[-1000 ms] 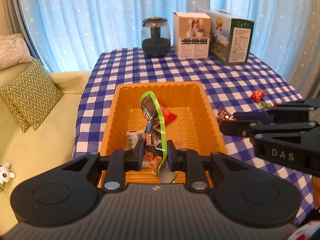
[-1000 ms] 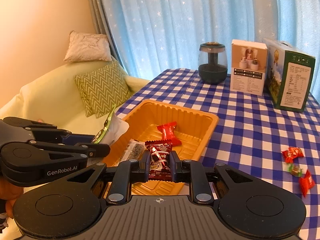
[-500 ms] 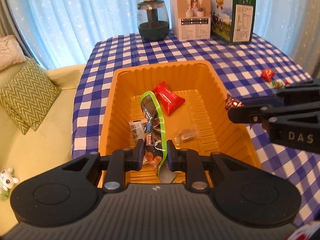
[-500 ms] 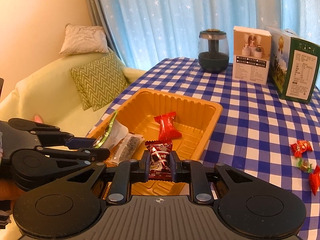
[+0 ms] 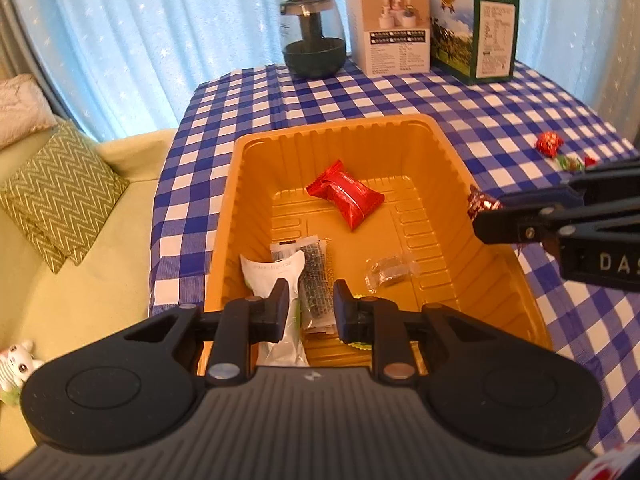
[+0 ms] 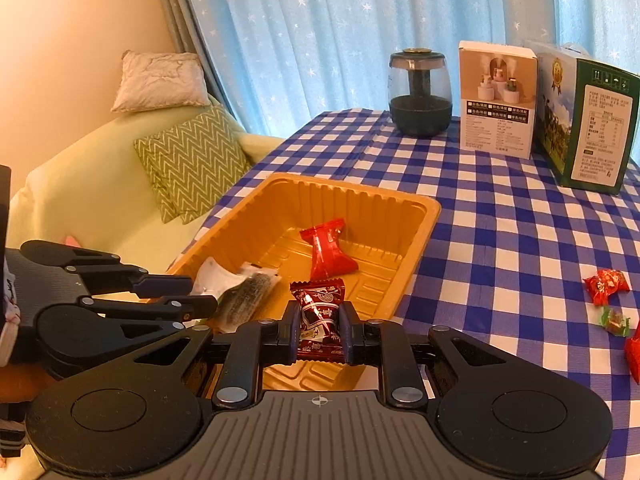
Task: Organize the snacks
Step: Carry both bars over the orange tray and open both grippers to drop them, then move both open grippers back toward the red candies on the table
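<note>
An orange tray [image 5: 224, 216] [image 6: 424, 232] sits on the checked cloth. Inside lie a red packet [image 5: 346, 196], a dark speckled bar [image 5: 316, 280] and a small clear wrapper [image 5: 390, 274]. The green-edged packet [image 5: 272, 276] [image 6: 216, 276] has tipped over, white back up, partly under my left finger. My left gripper [image 5: 311, 304] hangs low over the tray's near end. Its jaws stand narrow, and only the dark bar shows between them. Above the tray's right rim my right gripper [image 6: 320, 320] [image 5: 486, 220] is shut on a dark red candy [image 6: 320, 316].
Three loose candies [image 6: 606, 286] [image 5: 550, 143] lie on the cloth right of the tray. A dark glass jar [image 5: 313, 36] and two cartons [image 5: 390, 28] [image 5: 478, 28] stand at the table's far edge. A pale sofa [image 5: 80, 280] with cushions borders the table's left side.
Both grippers sank toward the tray. The green-edged packet, upright between the left fingers before, has fallen over to the left onto the tray floor. The right gripper still holds its candy.
</note>
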The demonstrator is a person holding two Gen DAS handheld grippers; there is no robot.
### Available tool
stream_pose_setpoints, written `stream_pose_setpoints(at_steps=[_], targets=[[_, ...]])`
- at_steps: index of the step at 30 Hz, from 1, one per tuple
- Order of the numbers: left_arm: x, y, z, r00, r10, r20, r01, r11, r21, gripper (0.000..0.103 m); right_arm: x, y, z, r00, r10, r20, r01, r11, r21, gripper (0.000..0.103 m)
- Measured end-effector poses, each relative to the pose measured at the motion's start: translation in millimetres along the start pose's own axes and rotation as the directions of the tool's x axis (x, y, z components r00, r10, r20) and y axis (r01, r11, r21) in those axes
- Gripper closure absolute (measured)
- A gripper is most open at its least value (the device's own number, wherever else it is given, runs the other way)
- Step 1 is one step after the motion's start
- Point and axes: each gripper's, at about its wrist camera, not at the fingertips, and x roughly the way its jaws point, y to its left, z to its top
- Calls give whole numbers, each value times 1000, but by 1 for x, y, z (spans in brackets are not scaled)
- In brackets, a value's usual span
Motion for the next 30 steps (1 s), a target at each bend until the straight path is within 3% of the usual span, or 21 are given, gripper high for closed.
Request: stream_pose_setpoints(at_steps=[11,16,23,25,30], targets=[[-16,12,-2,1000,9,26,-8,998,-62,82,-1,8,6,996,84,18,-85,996,34,82],[-24,12,-5,999,14,32,-11,996,-85,81,-11,3,7,998,58,33,-59,997,57,81],[-49,6,-7,998,-1,61,9,990,-139,67,-47,-18,-3,999,-16,51,11,996,89,81],[-58,1,-8,997,-8,74,19,988,-152,57,-60,-23,-7,997,-42,57,36,995,97,81],[-80,-14,-7,994,-30,108,50,982,-182,46,-95,-34,-19,993,-91,76,81,990,119,79]])
